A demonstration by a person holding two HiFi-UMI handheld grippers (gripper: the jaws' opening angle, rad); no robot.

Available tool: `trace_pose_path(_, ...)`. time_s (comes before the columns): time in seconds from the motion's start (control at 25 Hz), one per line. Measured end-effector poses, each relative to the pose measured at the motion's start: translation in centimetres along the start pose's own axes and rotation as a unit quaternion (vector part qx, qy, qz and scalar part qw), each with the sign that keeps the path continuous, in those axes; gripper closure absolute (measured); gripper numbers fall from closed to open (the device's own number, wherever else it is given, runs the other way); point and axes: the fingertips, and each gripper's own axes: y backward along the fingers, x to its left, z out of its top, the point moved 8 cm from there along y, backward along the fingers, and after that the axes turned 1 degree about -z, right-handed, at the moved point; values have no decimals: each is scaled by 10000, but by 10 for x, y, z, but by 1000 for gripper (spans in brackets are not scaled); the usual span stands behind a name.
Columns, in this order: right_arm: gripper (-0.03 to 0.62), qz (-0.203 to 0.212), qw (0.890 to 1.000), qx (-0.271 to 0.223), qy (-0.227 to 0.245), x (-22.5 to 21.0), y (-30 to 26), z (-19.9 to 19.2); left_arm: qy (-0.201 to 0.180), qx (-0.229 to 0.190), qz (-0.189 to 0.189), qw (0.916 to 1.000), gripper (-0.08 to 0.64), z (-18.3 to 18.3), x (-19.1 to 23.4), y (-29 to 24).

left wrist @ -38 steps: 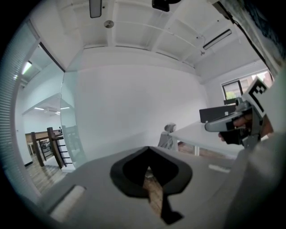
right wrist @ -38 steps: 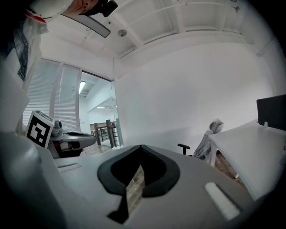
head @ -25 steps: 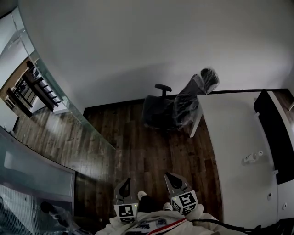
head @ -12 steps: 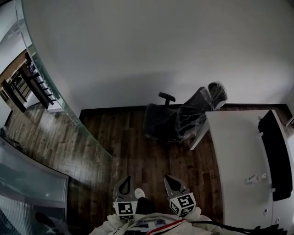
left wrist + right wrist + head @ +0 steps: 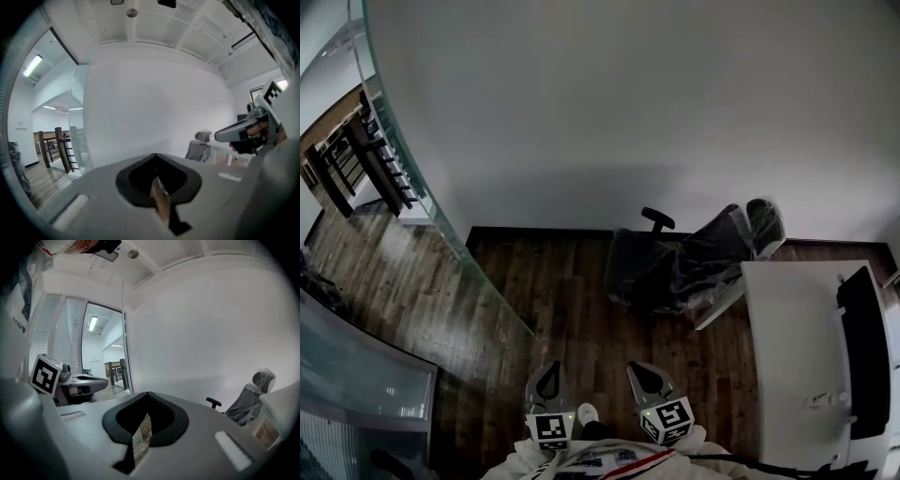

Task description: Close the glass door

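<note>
The glass door (image 5: 441, 225) stands swung out from the white wall (image 5: 628, 112) over the wood floor (image 5: 581, 300), seemingly open. Well apart from its free edge, the left gripper (image 5: 547, 382) and right gripper (image 5: 648, 380) are clamped together on nothing (neither touches the glass). The reach and push both appear left to do

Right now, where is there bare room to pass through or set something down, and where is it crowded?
Free: the wood floor between the glass panel and the wrapped office chair, up to the wall; also the left part of the white desk. Crowded: the chair at the desk corner, the black slab along the desk's right edge.
</note>
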Motion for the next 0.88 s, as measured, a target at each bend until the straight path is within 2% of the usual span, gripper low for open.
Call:
trace_pose_path(0.32, 586, 112, 9998, 6, 174, 8, -76, 21, 57, -137, 132, 9998, 558, 1, 58, -41)
trace_pose_path(0.56, 586, 234, 9996, 67, 127, 13, -126, 26, 22, -73, 260, 9996, 558, -6, 99, -71)
trace_pose_path(0.68, 586, 351, 9992, 156, 141, 4, -152, 25, 36, -44, 394, 9992, 558, -8, 111, -88)
trace_pose_path(0.88, 586, 608, 9978, 261, 33, -19, -228, 35, 129, 132, 616, 9979, 558, -10, 142, -136)
